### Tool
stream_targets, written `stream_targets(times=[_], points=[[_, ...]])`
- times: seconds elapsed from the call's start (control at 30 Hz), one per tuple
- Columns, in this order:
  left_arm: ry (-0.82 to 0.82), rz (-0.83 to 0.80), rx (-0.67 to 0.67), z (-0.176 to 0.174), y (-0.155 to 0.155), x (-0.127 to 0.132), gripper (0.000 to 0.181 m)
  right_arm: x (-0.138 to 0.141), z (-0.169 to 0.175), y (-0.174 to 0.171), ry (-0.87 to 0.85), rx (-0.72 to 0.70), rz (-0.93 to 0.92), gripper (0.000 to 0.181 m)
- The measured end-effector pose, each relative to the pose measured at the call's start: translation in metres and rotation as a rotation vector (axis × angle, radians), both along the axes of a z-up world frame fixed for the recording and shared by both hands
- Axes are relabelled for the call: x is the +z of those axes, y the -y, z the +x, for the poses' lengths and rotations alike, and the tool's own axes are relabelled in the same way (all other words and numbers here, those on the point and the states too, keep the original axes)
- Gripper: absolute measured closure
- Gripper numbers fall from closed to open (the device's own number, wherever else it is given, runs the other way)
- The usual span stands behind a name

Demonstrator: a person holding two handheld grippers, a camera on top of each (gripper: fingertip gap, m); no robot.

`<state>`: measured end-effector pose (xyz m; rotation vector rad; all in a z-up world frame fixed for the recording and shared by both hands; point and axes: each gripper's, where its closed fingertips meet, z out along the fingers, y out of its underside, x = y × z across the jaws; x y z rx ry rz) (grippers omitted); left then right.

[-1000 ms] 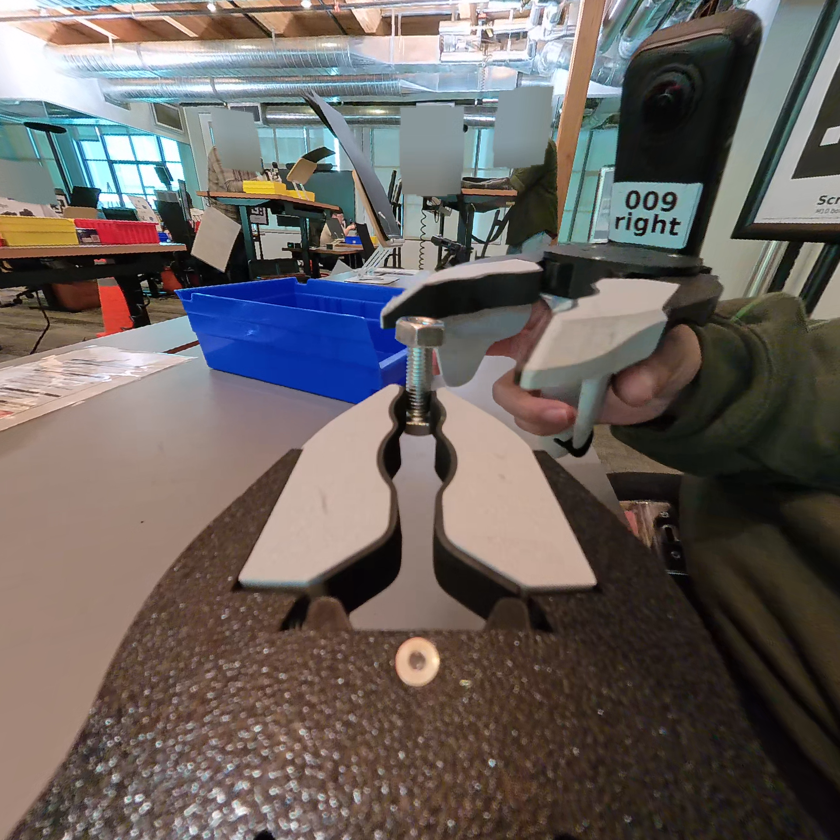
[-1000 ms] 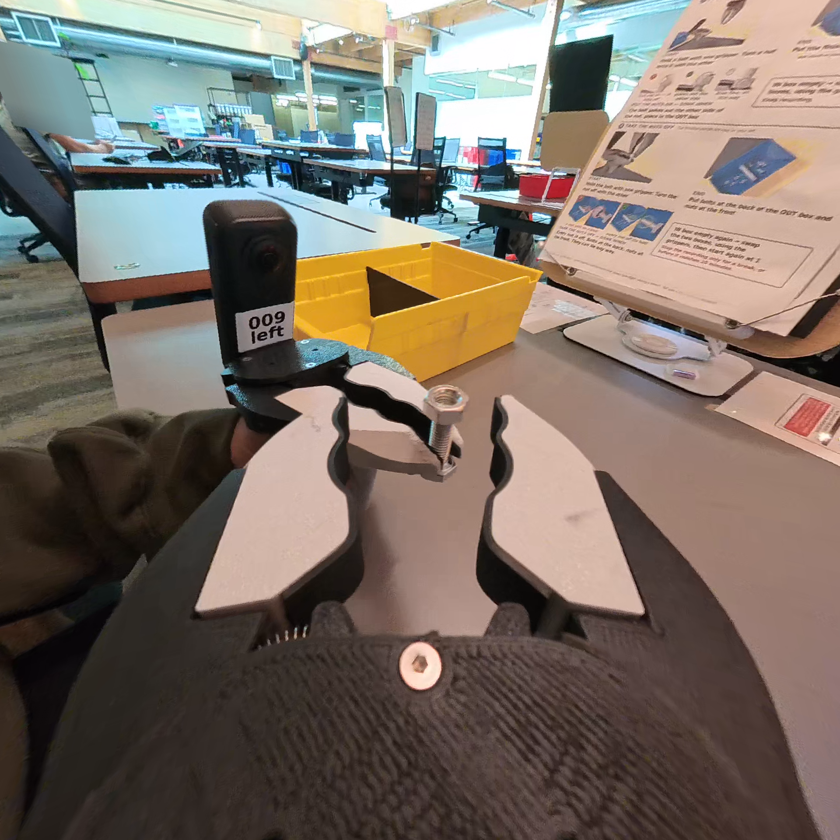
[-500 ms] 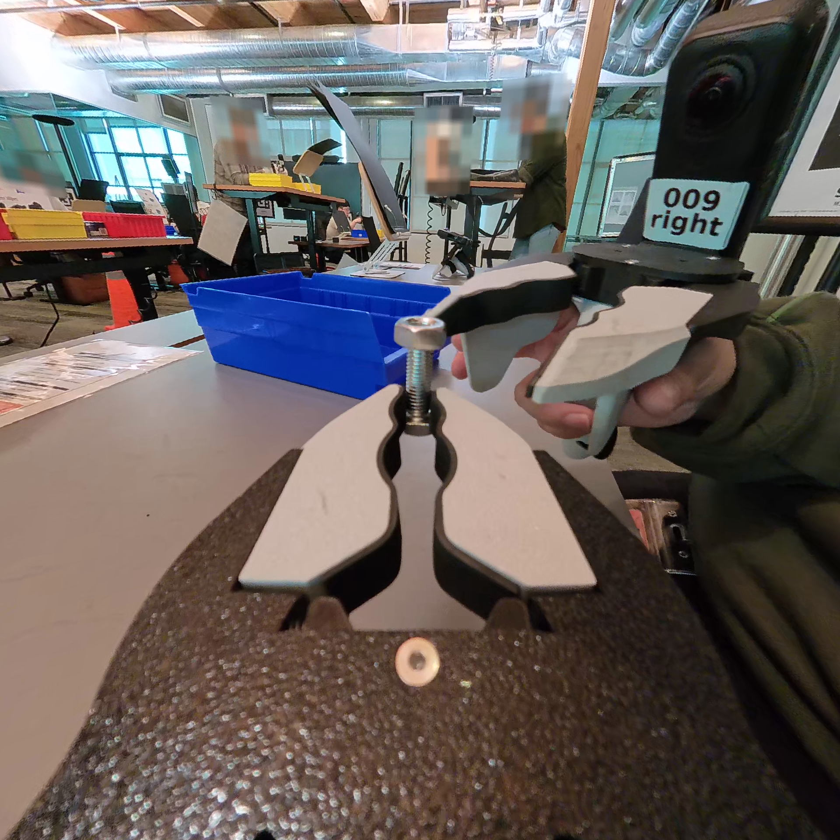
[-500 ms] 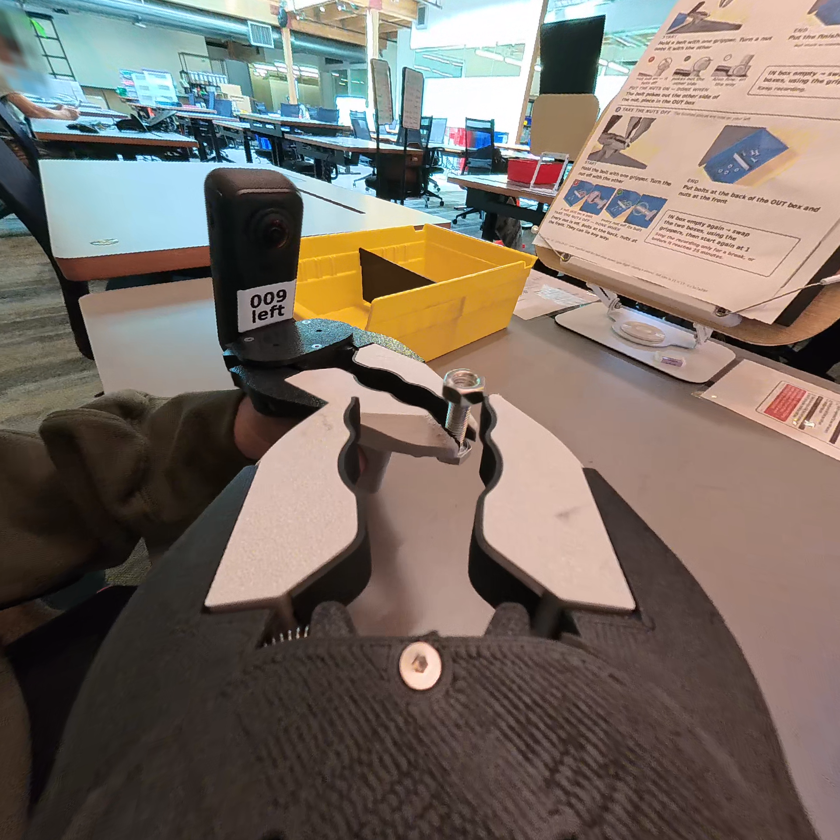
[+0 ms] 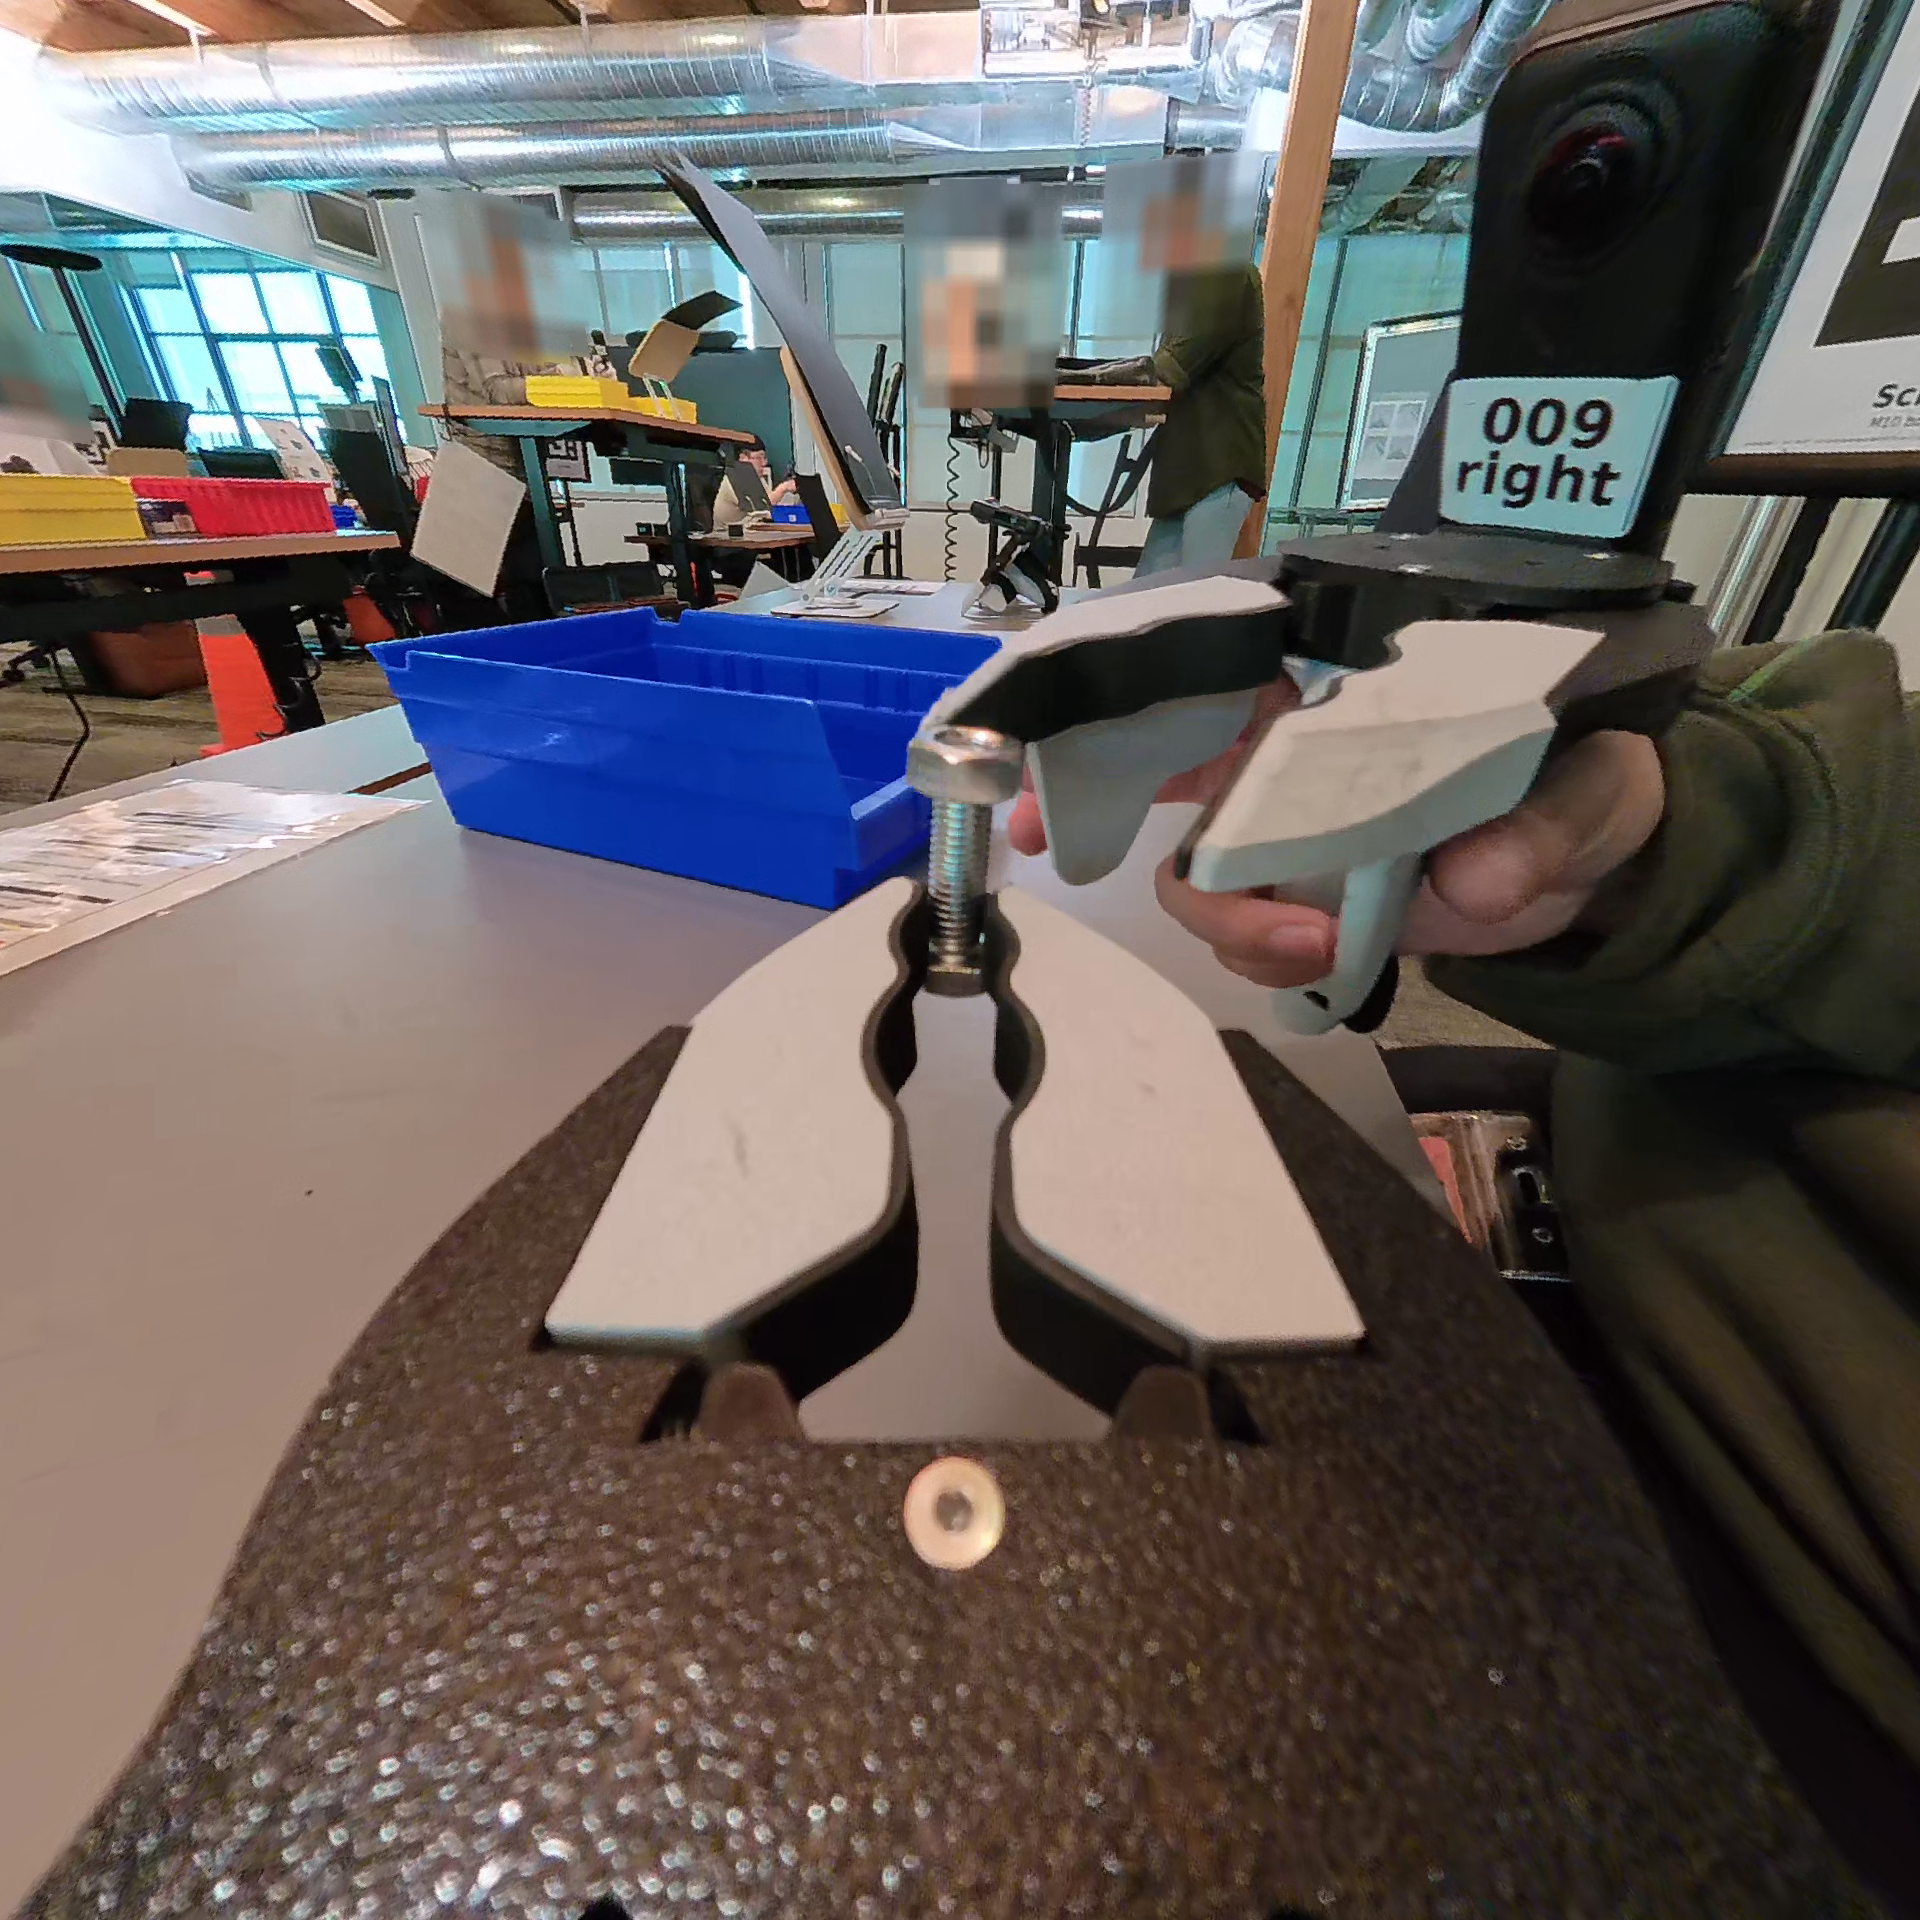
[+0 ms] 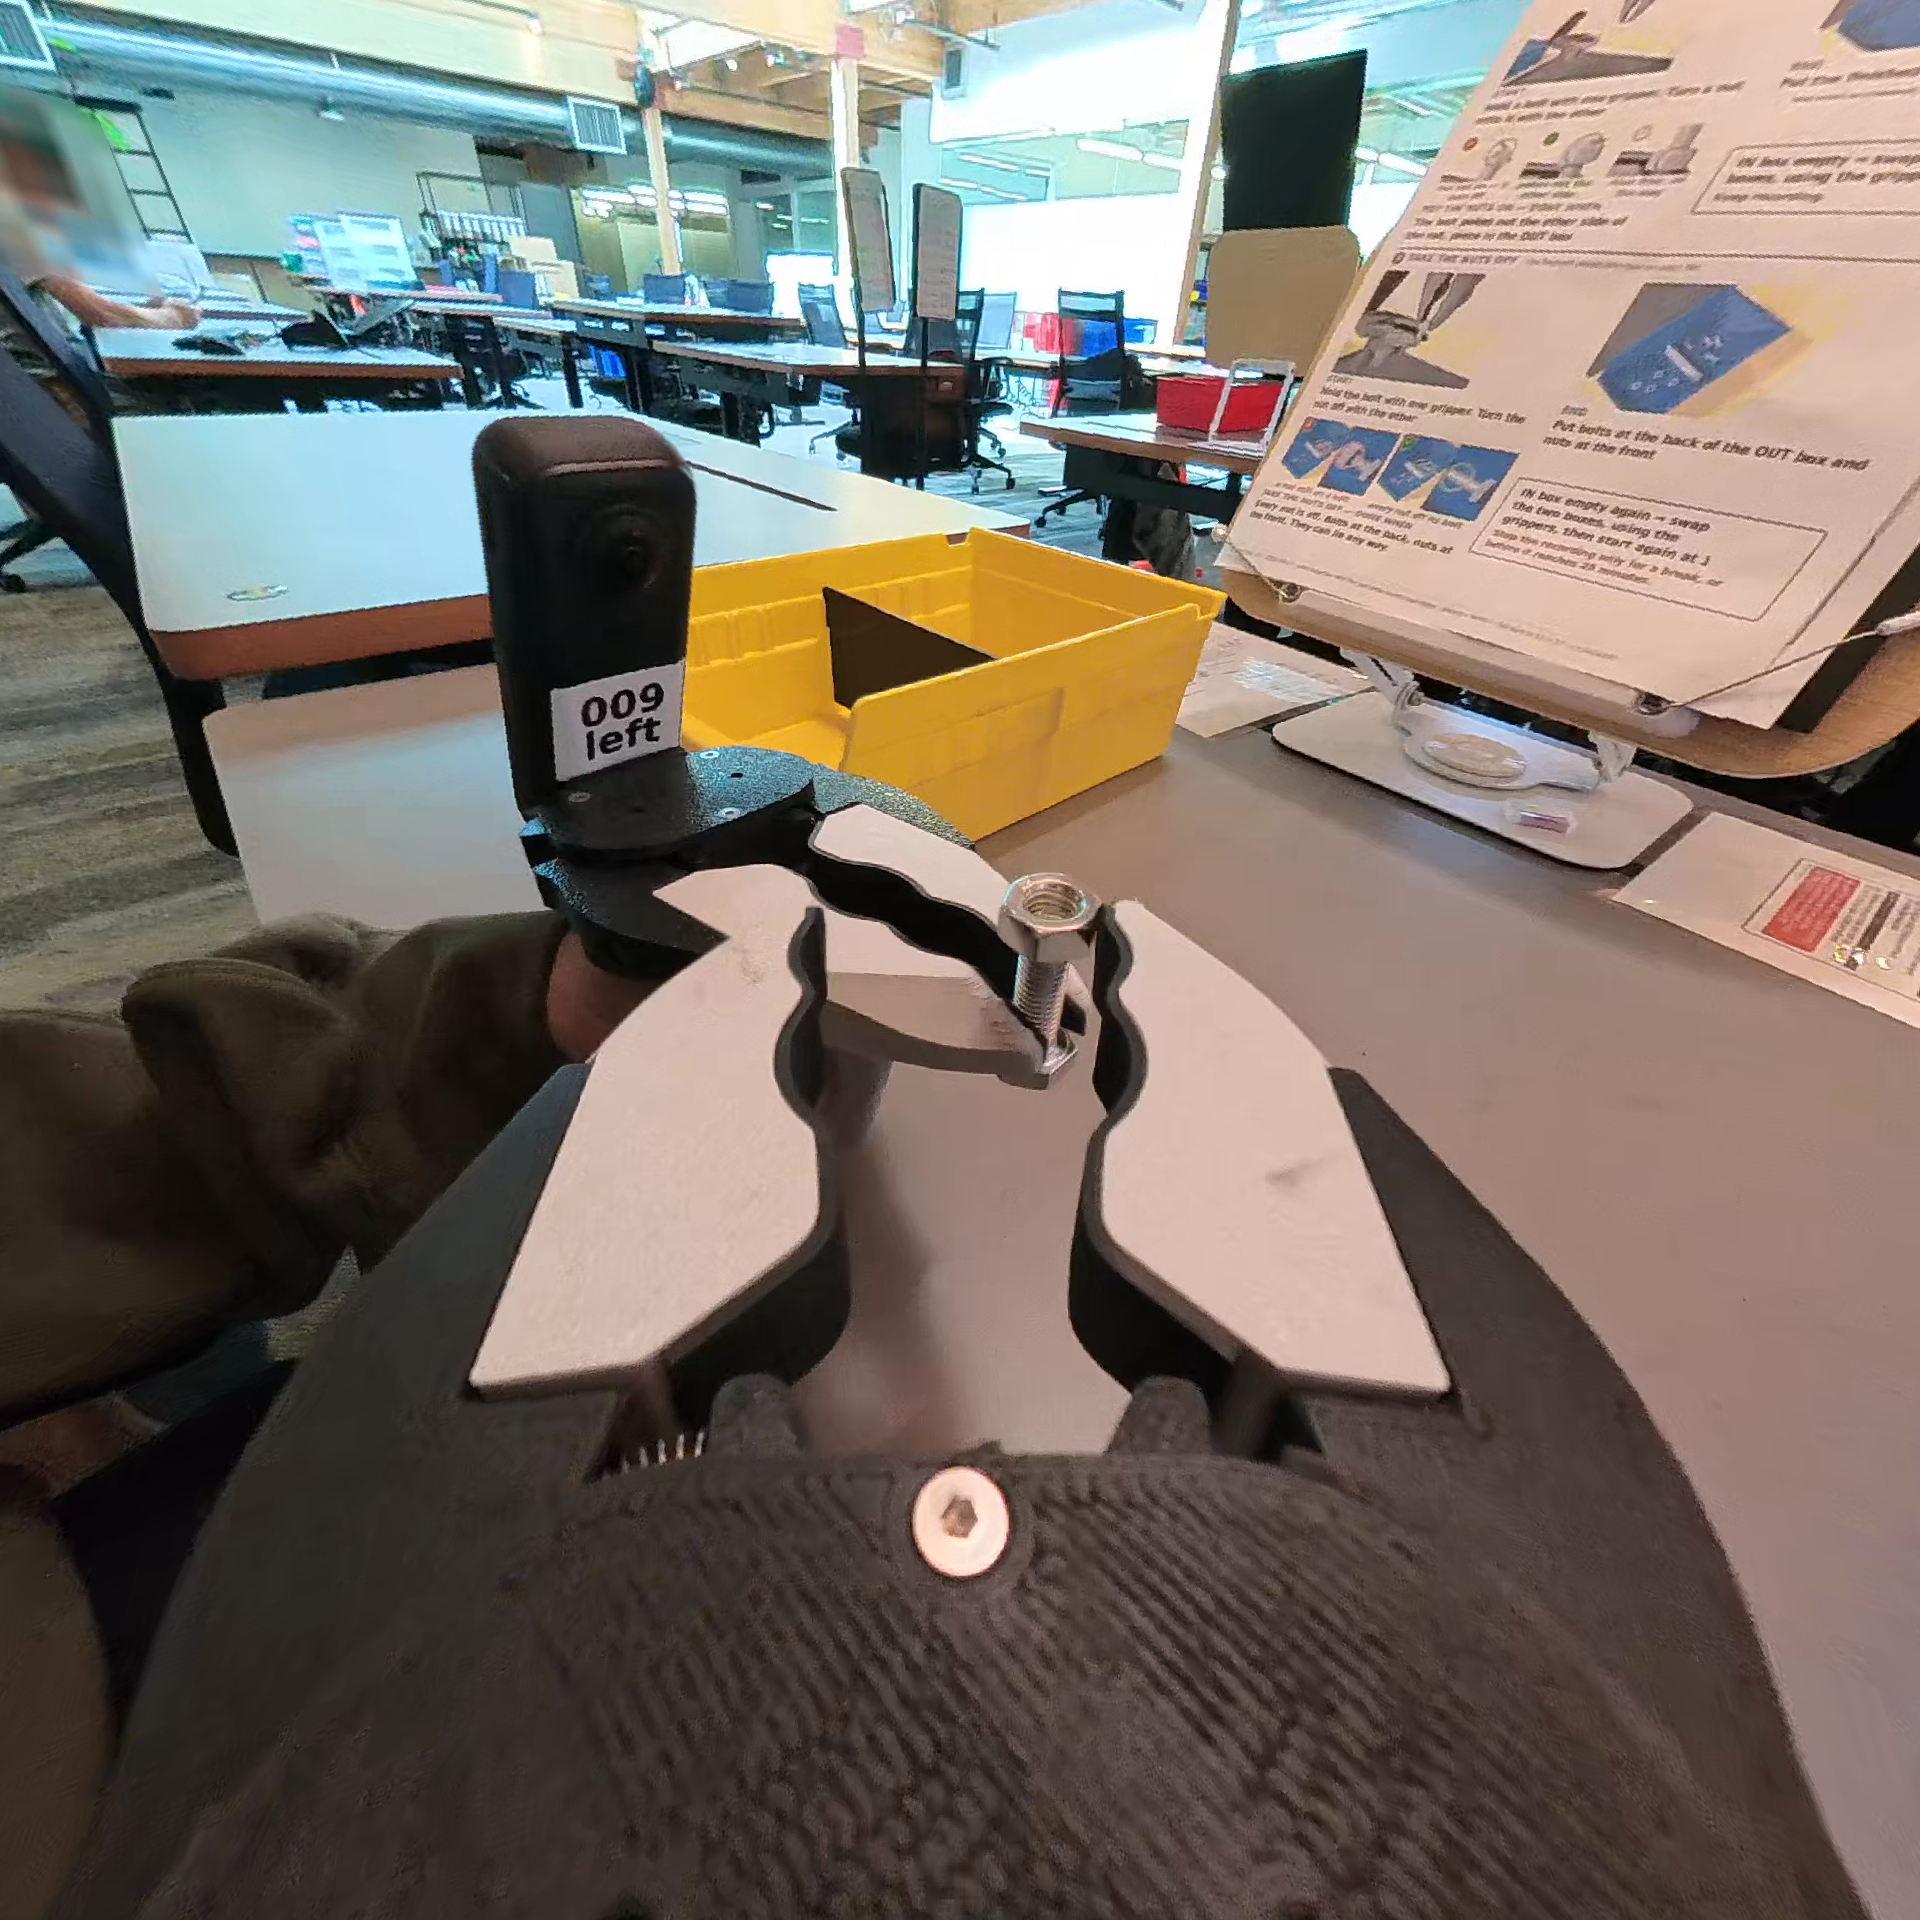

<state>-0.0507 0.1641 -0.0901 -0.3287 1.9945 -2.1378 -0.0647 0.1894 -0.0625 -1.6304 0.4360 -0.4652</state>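
My left gripper (image 5: 956,940) is shut on the lower end of a steel bolt (image 5: 958,862) and holds it upright above the grey table (image 5: 312,1039). A hex nut (image 5: 964,764) sits at the top of the thread. My right gripper (image 6: 956,920) is open, and the nut (image 6: 1049,914) lies between its fingertips, against the inner edge of the right finger (image 6: 1195,1091). In the left wrist view the right gripper (image 5: 1070,800) comes in from the right, held by a hand (image 5: 1507,883). The left gripper (image 6: 1039,1044) also shows in the right wrist view.
A blue bin (image 5: 665,748) stands on the table beyond the bolt. A yellow bin (image 6: 935,686) with a black divider stands behind the left gripper. An instruction sheet on a stand (image 6: 1610,364) is at the right, with papers (image 6: 1829,925) beside it.
My right gripper has moved in around the bolt's top, so the nut now sits between its fingers by the right one. The left gripper keeps its hold on the bolt.
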Motion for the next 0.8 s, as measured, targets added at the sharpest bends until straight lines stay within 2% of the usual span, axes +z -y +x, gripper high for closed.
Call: stream_targets(times=[0.1, 0.13, 0.17, 0.27, 0.4, 0.57, 0.63, 0.67, 0.7, 0.8], points=[[-0.016, -0.015, 0.029, 0.005, -0.004, 0.001, 0.172, 0.001, -0.002, 0.003, 0.003, 0.011, -0.001, 0.143], [-0.019, -0.020, 0.029, 0.005, -0.004, 0.001, 0.172, 0.001, -0.007, 0.001, -0.007, 0.058, 0.008, 0.155], [-0.019, -0.023, 0.028, 0.005, -0.005, 0.002, 0.172, 0.002, -0.010, 0.000, -0.018, 0.087, 0.026, 0.158], [-0.007, -0.008, 0.011, 0.002, -0.002, 0.001, 0.172, 0.004, 0.004, 0.008, -0.021, -0.017, 0.056, 0.145], [0.005, 0.009, -0.021, -0.003, 0.003, -0.001, 0.172, 0.002, 0.010, 0.008, -0.037, -0.050, 0.060, 0.131], [-0.006, 0.011, 0.011, 0.002, 0.000, -0.001, 0.172, -0.004, 0.003, 0.002, -0.023, -0.012, 0.002, 0.137], [-0.017, 0.003, 0.041, 0.007, -0.004, -0.001, 0.172, -0.005, 0.002, 0.004, -0.010, -0.005, -0.026, 0.145], [-0.023, -0.004, 0.044, 0.008, -0.005, -0.001, 0.172, -0.006, -0.002, 0.004, -0.010, 0.025, -0.040, 0.157], [-0.025, -0.007, 0.039, 0.007, -0.005, 0.000, 0.172, -0.006, -0.003, 0.004, -0.016, 0.038, -0.043, 0.158], [-0.016, 0.006, 0.013, 0.003, -0.002, -0.001, 0.172, -0.002, 0.008, 0.010, -0.005, -0.055, -0.007, 0.140]])
